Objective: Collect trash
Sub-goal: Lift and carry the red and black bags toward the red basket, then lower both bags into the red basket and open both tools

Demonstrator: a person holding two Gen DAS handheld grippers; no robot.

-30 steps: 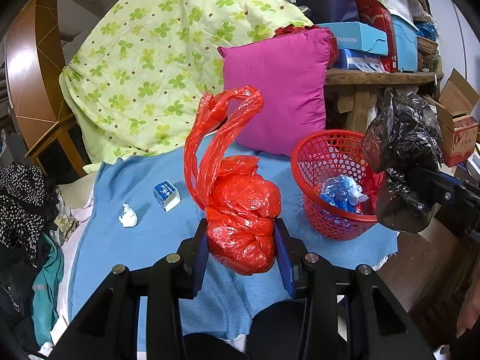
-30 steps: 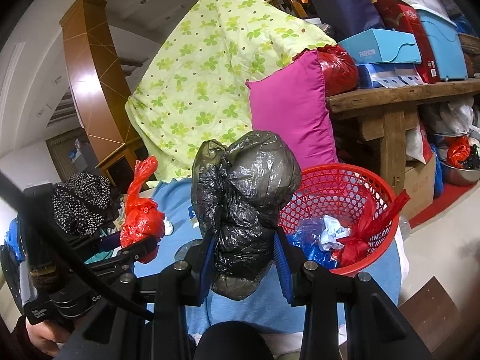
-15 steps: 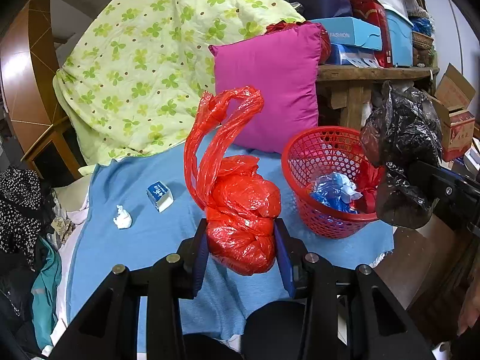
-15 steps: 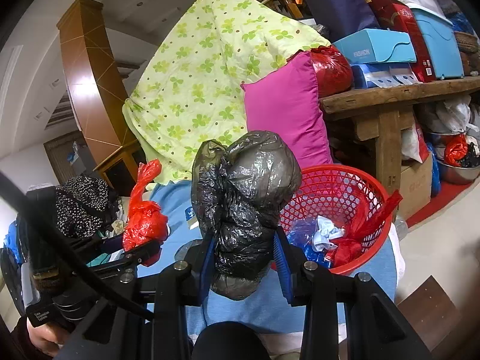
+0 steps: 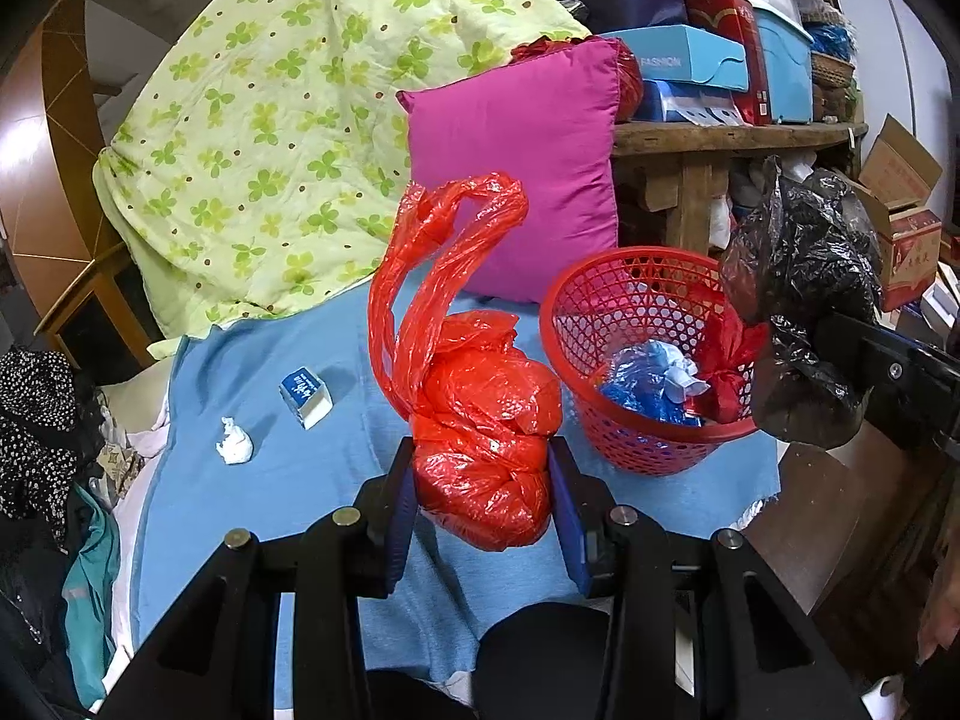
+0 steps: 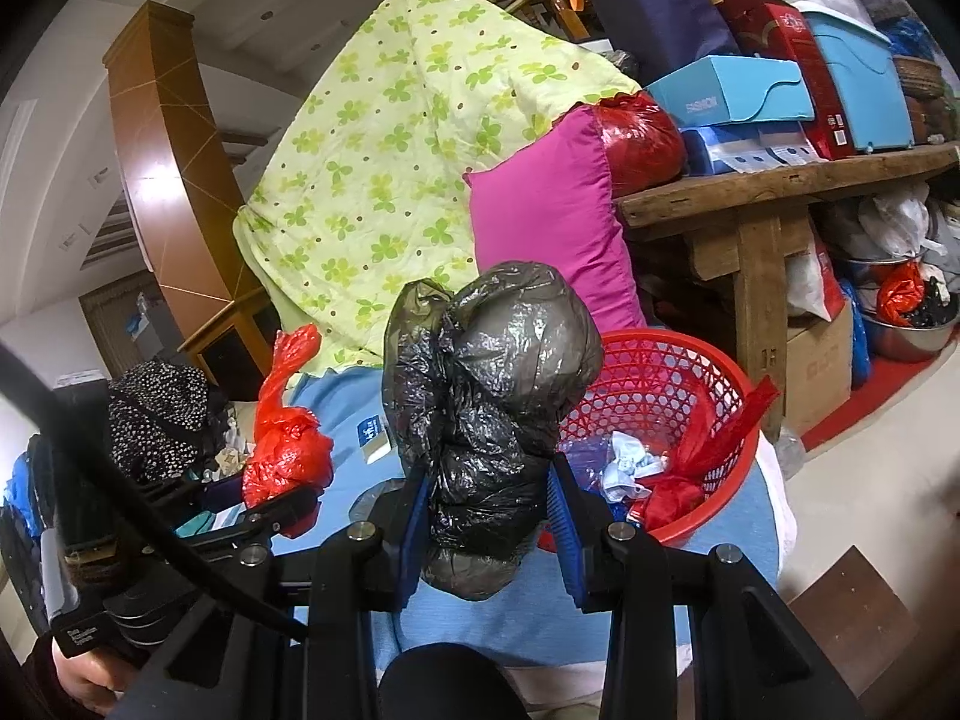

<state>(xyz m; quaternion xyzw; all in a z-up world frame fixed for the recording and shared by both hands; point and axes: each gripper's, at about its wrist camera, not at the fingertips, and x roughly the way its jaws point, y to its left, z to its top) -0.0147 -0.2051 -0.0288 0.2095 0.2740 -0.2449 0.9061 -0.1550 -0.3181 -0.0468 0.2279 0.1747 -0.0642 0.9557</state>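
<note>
Gripping a knotted red plastic bag, the left gripper is clamping its blue-padded fingers on the bag's lower bulge, w/ the long twisted handles standing up above it. Bag is hanging just over the blue cloth covering the bed, left of a red plastic mesh basket. In the right wrist view the right gripper is pinching a crumpled black plastic bag btwn its fingers, pads pressing both sides; that bag is sitting in front of the basket's near-left rim, not inside it. Basket is already holding a blue plastic wad, some white paper & another red bag. Lying loose on the cloth, well left of the basket: a small blue-and-white carton & a crumpled white tissue near it. Behind, a magenta pillow is leaning upright against a green clover-print quilt. A wooden table on the right is carrying blue and red boxes.
</note>
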